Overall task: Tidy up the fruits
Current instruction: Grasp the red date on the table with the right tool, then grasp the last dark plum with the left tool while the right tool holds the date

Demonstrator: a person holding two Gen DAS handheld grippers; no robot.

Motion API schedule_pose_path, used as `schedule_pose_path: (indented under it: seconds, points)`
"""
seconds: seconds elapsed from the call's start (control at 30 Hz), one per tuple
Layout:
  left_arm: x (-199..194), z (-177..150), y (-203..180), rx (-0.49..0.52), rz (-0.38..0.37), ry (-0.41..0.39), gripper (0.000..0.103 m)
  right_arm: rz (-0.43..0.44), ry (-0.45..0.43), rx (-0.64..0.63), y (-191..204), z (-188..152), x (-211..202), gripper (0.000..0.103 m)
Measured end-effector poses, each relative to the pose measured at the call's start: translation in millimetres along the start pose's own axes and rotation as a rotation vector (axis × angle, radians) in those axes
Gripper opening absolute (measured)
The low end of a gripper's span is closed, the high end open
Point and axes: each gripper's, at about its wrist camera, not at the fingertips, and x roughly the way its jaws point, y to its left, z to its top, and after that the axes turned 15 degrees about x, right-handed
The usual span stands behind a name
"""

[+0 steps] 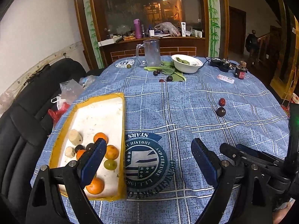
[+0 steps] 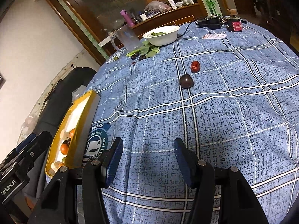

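Observation:
A yellow-rimmed white tray (image 1: pixel 119 123) at the table's left holds several oranges (image 1: pixel 111 151), a green grape (image 1: pixel 110 164), dark fruits and pale chunks. It also shows in the right wrist view (image 2: pixel 85 115). A red date (image 1: pixel 222 102) (image 2: pixel 195 66) and a dark plum (image 1: pixel 221 111) (image 2: pixel 186 81) lie on the blue cloth, mid-right. More dark fruits (image 1: pixel 169 78) lie near the far greens. My left gripper (image 1: pixel 147 160) is open and empty, beside the tray's right rim. My right gripper (image 2: pixel 148 160) is open and empty, short of the plum.
A white bowl (image 1: pixel 186 63) with greens, a glass mug (image 1: pixel 151 52), leafy greens (image 1: pixel 168 70), a small green fruit (image 1: pixel 128 66), black devices (image 1: pixel 222 64) and a dark jar (image 1: pixel 240 72) stand at the far side. A black chair (image 1: pixel 28 112) is left of the table.

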Motion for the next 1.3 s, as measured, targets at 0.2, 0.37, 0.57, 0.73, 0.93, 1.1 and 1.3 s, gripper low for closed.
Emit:
schedule_pose_path:
  seconds: [0.2, 0.37, 0.57, 0.73, 0.93, 1.1, 1.3]
  points:
    - [13, -2, 2, -0.009, -0.023, 0.021, 0.091, -0.032, -0.003, -0.001, -18, 16, -1, 0.06]
    - [32, -2, 1, -0.057, -0.088, 0.047, 0.091, -0.144, -0.052, -0.026, -43, 49, -5, 0.06]
    - [43, 8, -16, -0.034, -0.156, 0.039, 0.091, -0.159, -0.071, -0.021, -49, 105, 12, 0.06]
    - [53, 15, -30, 0.004, -0.205, 0.045, 0.091, -0.175, -0.056, -0.024, -45, 142, 59, 0.059]
    - [77, 27, -44, 0.017, -0.285, 0.07, 0.091, -0.208, -0.033, -0.064, -38, 154, 101, 0.058]
    - [100, 45, -67, 0.03, -0.36, 0.065, 0.08, -0.22, -0.043, -0.129, -32, 151, 108, 0.024]
    - [130, 73, -109, 0.117, -0.399, 0.036, 0.077, -0.158, -0.073, -0.059, -48, 162, 85, 0.024]
